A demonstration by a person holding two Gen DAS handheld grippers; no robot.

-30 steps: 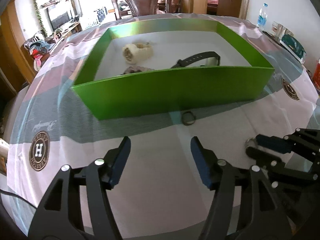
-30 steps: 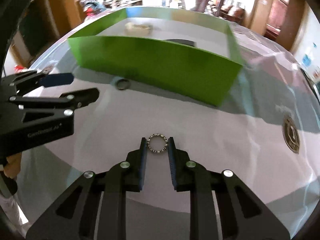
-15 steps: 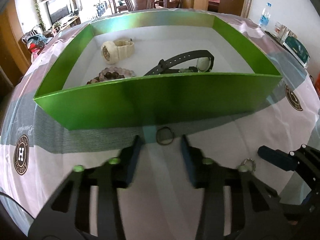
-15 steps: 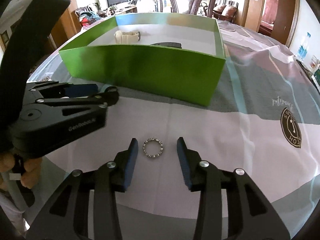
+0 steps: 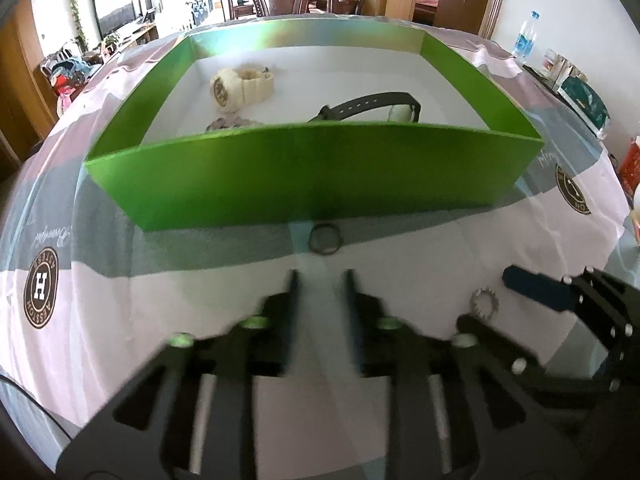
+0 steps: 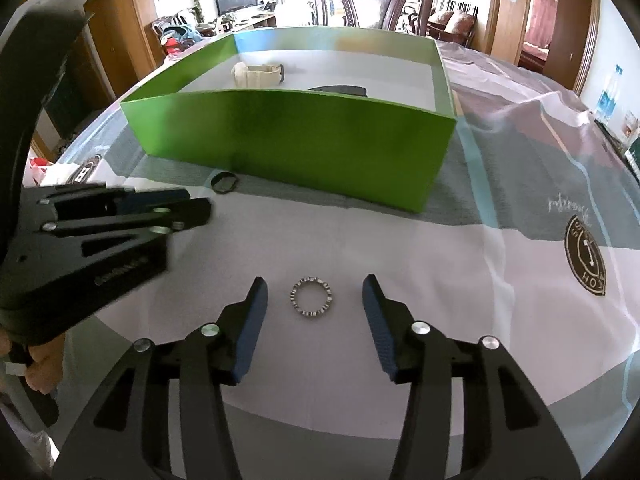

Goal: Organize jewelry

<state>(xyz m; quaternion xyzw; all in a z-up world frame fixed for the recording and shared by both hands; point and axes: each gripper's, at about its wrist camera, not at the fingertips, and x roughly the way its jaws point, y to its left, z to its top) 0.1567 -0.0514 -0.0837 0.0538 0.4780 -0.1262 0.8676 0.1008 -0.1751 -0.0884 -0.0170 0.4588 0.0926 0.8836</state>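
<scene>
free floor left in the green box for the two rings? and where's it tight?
Green box: bare floor along the far wall and the right side, past the black watch. Crowded near-left: cream watch, beads. Outside, the dark ring sits close to the front wall; the studded ring lies between the right tool's fingers.

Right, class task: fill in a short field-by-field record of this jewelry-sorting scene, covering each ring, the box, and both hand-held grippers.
Dark ring: on the cloth, just outside the box's near wall
Studded ring: flat on the cloth, untouched
Green box: open, holds a cream watch, a black watch and beads
Left hand-held gripper: open, blurred, short of the dark ring
Right hand-held gripper: open, fingers either side of the studded ring
</scene>
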